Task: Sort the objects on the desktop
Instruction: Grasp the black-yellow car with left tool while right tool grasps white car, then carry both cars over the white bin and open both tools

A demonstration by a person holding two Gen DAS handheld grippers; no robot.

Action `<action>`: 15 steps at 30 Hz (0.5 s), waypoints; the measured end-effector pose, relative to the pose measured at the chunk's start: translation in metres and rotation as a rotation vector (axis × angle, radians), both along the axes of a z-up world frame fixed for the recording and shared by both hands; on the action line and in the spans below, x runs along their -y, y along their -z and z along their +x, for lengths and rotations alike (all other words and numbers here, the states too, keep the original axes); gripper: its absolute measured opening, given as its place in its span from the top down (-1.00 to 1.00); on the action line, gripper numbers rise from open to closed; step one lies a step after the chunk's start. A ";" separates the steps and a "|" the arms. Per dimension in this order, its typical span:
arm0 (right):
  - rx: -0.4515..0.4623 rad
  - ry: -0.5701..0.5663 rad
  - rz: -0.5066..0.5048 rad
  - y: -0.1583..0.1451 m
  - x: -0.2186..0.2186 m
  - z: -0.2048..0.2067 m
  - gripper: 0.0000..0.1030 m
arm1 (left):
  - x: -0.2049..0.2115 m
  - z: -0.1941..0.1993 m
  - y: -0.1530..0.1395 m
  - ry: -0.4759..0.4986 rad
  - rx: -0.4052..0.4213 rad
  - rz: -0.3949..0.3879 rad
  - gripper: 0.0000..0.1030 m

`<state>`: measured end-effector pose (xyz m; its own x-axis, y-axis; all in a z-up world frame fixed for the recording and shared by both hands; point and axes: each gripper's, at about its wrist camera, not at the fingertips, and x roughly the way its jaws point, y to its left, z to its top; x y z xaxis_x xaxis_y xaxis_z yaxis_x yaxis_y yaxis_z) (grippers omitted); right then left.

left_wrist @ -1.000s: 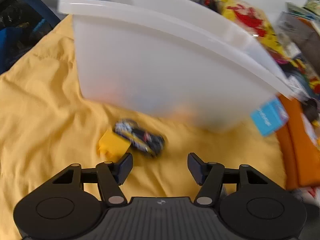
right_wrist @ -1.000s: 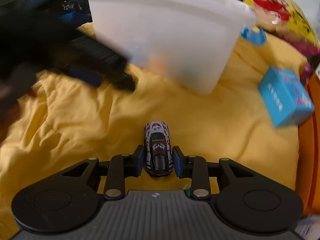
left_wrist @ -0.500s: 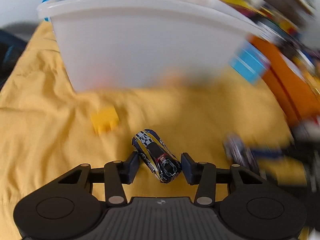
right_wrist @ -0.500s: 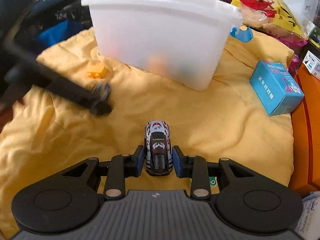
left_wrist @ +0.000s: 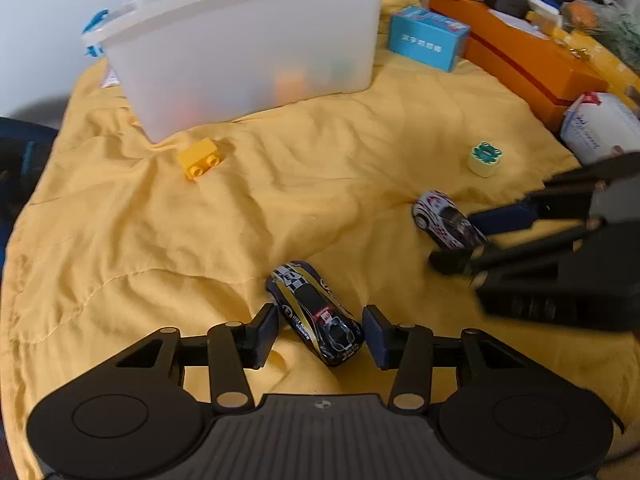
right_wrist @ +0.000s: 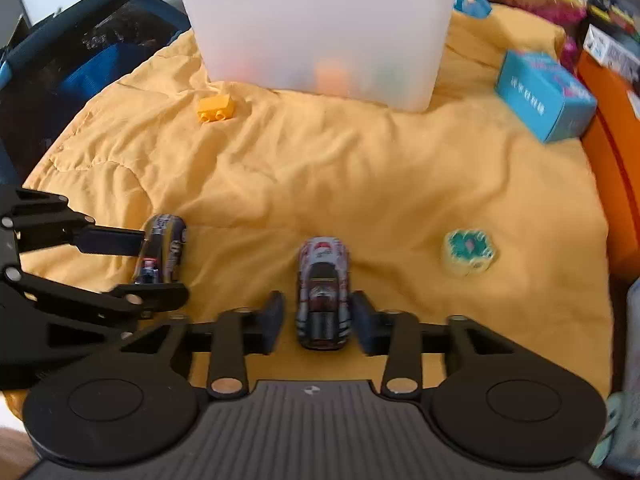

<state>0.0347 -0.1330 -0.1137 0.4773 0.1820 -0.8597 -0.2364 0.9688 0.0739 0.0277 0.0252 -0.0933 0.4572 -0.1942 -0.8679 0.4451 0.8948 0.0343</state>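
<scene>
Mostly rumpled yellow cloth (left_wrist: 320,184) | white bin (left_wrist: 248,48) behind | orange box (left_wrist: 532,60) beside

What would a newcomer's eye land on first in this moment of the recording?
Two toy cars on the rumpled yellow cloth: a white-and-red car between the right gripper's opening jaws, which stand clear of it, and a black-and-yellow car lying askew between the left gripper's jaws. Behind them stands a big translucent white bin, a yellow brick near its foot.
</scene>
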 end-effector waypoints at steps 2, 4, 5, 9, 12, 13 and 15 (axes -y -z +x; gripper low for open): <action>0.028 -0.027 -0.006 -0.003 -0.003 -0.005 0.15 | 0.003 -0.001 -0.002 -0.043 0.006 -0.001 0.01; 0.057 -0.055 -0.042 -0.007 -0.005 -0.007 0.16 | 0.003 -0.001 -0.001 -0.082 -0.010 -0.034 0.00; 0.063 -0.056 -0.058 -0.007 -0.005 -0.006 0.15 | 0.004 0.001 0.002 -0.090 -0.021 -0.047 0.00; 0.044 -0.098 -0.073 -0.002 -0.008 0.000 0.20 | 0.005 0.006 0.015 -0.113 -0.036 -0.066 0.14; 0.041 -0.131 -0.090 0.002 -0.011 -0.004 0.32 | 0.002 0.001 0.015 -0.073 -0.018 -0.051 0.25; 0.042 -0.142 -0.086 0.001 -0.010 -0.005 0.33 | 0.001 -0.001 0.014 -0.044 -0.015 -0.050 0.28; 0.037 -0.151 -0.070 -0.003 -0.008 -0.004 0.34 | -0.005 -0.001 0.006 -0.023 -0.007 -0.074 0.33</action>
<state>0.0304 -0.1254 -0.1105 0.4810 0.1948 -0.8548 -0.3809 0.9246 -0.0037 0.0268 0.0300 -0.0989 0.4560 -0.2469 -0.8551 0.4240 0.9050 -0.0352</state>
